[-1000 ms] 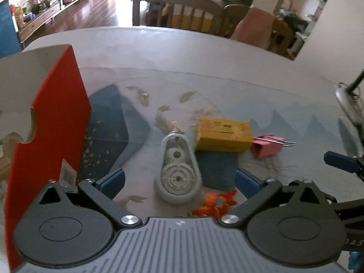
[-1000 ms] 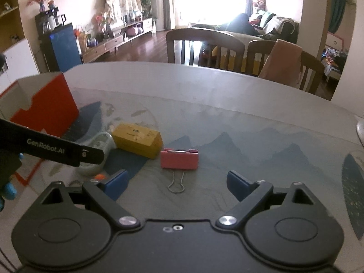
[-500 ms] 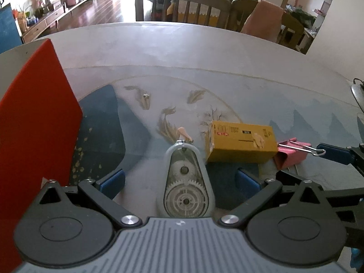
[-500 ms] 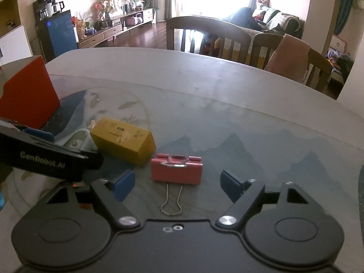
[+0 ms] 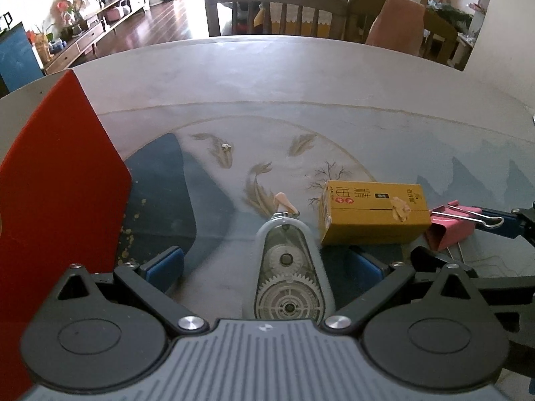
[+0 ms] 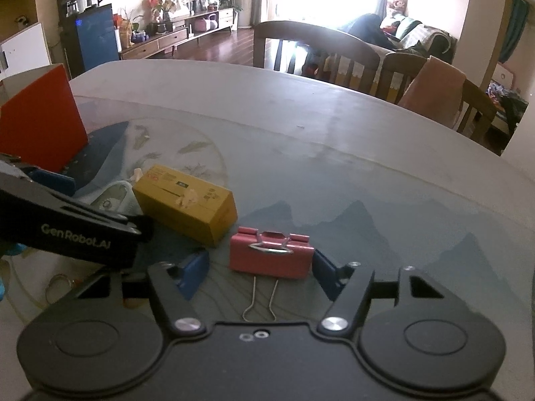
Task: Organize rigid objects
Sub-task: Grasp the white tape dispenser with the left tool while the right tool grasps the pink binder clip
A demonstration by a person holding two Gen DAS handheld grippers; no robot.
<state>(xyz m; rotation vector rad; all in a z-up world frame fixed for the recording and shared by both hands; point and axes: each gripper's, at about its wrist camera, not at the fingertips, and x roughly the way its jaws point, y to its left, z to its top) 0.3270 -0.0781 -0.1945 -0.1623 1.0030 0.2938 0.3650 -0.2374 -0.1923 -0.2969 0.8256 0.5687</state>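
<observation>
Left gripper (image 5: 264, 267) wide open, holds nothing, straddles tape dispenser (image 5: 290, 274) on table (image 5: 301, 77). Right gripper (image 6: 259, 272) partly open, brackets pink clip (image 6: 271, 254), not yet clamped. Close squarely on clip body, avoid wire handles; keep clear of yellow box (image 6: 185, 198) just beside.

My blue pads (image 5: 164, 262) flanked a pale grey-green tape dispenser (image 5: 289, 270) with see-through gears. Beside it lay a yellow box (image 5: 371, 215) printed in dark characters and a pink binder clip (image 6: 271, 255). The red carton (image 5: 57, 180) stood on a grey table (image 5: 301, 77) painted with blue mountains.
</observation>
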